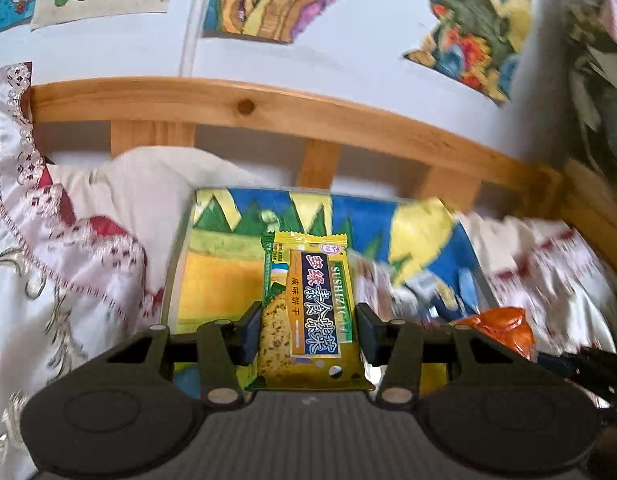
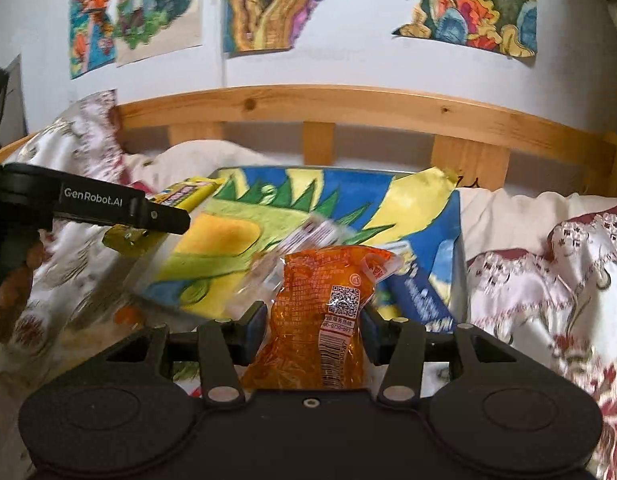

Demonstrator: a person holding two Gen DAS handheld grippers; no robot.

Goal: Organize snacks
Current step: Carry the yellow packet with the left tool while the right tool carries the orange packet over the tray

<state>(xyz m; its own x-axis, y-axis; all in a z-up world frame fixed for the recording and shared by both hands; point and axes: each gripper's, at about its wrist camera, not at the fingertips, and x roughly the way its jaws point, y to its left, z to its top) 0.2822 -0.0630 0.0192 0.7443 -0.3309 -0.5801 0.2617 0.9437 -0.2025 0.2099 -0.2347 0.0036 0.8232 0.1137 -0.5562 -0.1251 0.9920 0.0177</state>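
Observation:
A yellow cracker packet (image 1: 312,276) with a dark blue label sits lengthwise between the pads of my left gripper (image 1: 308,314), which is shut on it and holds it above a colourful painted board (image 1: 212,276). In the right wrist view my right gripper (image 2: 314,314) is shut on a crinkly orange snack bag (image 2: 320,280) with a QR code and barcode, held over the same board (image 2: 228,240). My left gripper's finger (image 2: 160,216) comes in from the left of that view with the yellow packet (image 2: 184,194). The orange bag (image 1: 504,328) also appears at the right of the left wrist view.
On the board lie a blue packet (image 2: 420,300) and a blurred clear-wrapped snack (image 2: 308,236). The board rests on a bed with a white and dark red embroidered cover (image 2: 548,280). A wooden bed rail (image 2: 348,104) and a wall with drawings (image 2: 268,8) stand behind.

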